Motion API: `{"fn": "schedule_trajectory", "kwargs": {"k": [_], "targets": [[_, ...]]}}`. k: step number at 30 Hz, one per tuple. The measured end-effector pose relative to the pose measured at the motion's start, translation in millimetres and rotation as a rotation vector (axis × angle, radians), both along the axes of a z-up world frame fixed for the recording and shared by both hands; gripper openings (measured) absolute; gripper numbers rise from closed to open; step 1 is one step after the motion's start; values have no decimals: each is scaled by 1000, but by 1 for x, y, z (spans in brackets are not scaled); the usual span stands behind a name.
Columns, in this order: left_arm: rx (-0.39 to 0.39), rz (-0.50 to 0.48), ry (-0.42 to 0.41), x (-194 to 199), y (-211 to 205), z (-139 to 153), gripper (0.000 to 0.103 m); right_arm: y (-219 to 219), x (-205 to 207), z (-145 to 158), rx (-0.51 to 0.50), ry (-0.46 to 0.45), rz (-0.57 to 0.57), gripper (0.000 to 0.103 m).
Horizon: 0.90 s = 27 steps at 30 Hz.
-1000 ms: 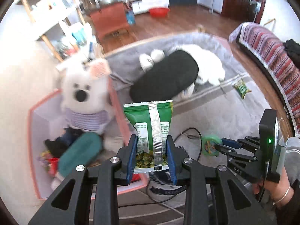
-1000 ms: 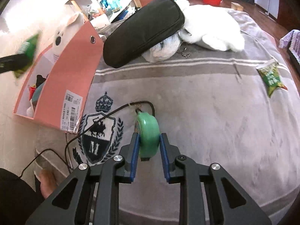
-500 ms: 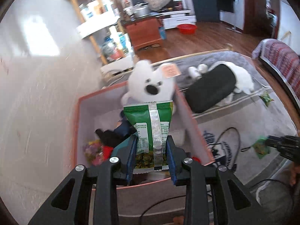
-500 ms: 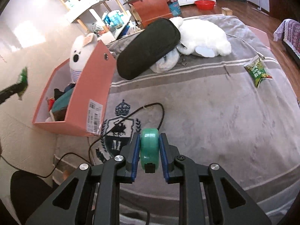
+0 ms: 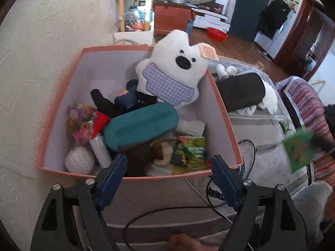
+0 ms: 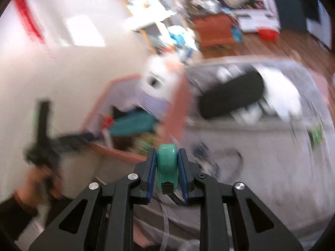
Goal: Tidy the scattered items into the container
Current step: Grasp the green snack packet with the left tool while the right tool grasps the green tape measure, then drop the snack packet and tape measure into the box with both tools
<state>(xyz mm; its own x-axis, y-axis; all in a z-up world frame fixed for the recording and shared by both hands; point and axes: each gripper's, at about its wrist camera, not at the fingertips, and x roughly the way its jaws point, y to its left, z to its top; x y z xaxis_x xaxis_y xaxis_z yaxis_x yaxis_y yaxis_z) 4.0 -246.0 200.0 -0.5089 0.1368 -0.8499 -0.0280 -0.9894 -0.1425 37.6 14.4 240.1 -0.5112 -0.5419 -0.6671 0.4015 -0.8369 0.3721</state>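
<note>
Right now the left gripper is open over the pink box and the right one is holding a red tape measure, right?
Not quite: the tape measure is green, not red. The right wrist view shows it clamped in the right gripper. The rest holds: in the left wrist view the left gripper has nothing between its opening jaws, above the pink box.

Left gripper [image 5: 169, 173] opening, empty, over pink box [image 5: 222, 104]

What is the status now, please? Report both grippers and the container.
Left gripper opening, nothing between jaws, above pink box. Green snack packet lies inside. Right gripper shut on green tape measure. Nothing blocking.
</note>
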Motion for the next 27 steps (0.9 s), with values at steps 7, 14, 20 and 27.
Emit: {"fn": "schedule_trajectory", "kwargs": {"k": [7,14,20,27], "targets": [[-24,65,85,15,-8,13,83,-60,-8,95,-72,275,-7,74],[-58,86,114,17,-9,18,83,-23,-7,78,7,265,-64,74],[-135,34,115,15,8,18,83,87,-24,-5,132,98,-254,74],[-292,-122,149,18,54,21,83,243,-32,-119,64,-192,-590,75]]}}
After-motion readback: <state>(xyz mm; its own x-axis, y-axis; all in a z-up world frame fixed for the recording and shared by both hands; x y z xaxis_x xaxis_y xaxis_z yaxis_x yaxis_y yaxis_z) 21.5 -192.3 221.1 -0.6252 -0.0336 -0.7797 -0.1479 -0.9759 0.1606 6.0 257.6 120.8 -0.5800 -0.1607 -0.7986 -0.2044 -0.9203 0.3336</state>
